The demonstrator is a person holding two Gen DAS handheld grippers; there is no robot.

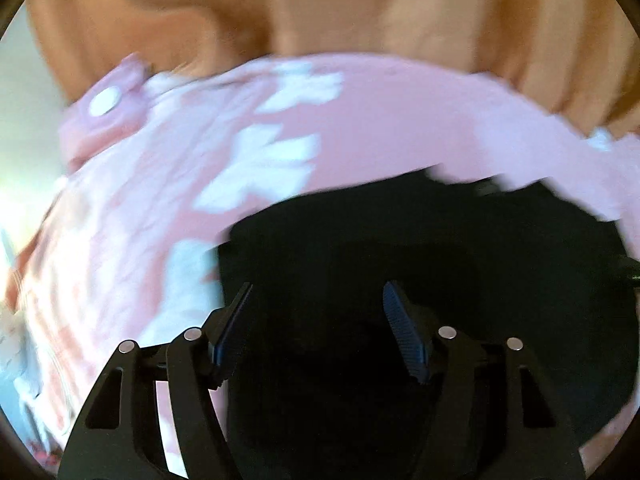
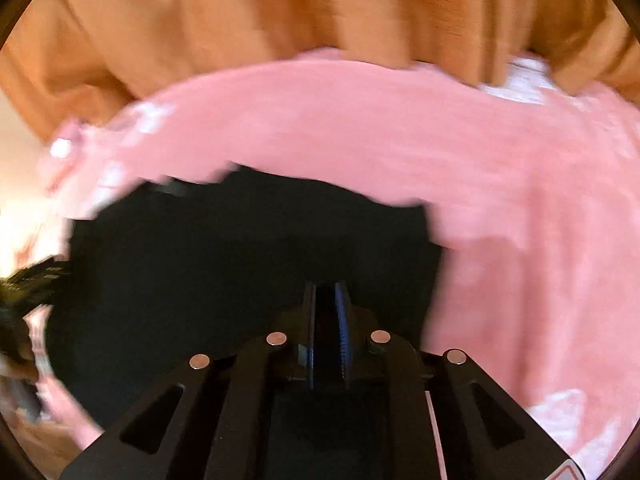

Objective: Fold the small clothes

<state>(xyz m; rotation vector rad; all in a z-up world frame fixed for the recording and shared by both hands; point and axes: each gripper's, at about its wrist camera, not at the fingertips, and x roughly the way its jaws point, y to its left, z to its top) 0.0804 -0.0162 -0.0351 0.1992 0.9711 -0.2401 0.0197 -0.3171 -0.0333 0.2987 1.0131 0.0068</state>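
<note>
My left jaws (image 1: 318,300) gape empty over the black garment (image 1: 400,248) lying on pink floral cloth (image 1: 168,184). My right jaws (image 2: 326,300) stand almost closed, apparently empty. A fold looks just released; next I need a fresh edge.

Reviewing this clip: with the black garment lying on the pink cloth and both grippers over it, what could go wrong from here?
1. The left gripper stands open over the black garment with nothing between its pads; closing here may miss an edge and pinch mid-panel.
2. The right gripper looks nearly closed; whether it holds fabric is unclear, so a lift may come up empty.
3. The pink floral cloth underneath could get caught along.
</note>
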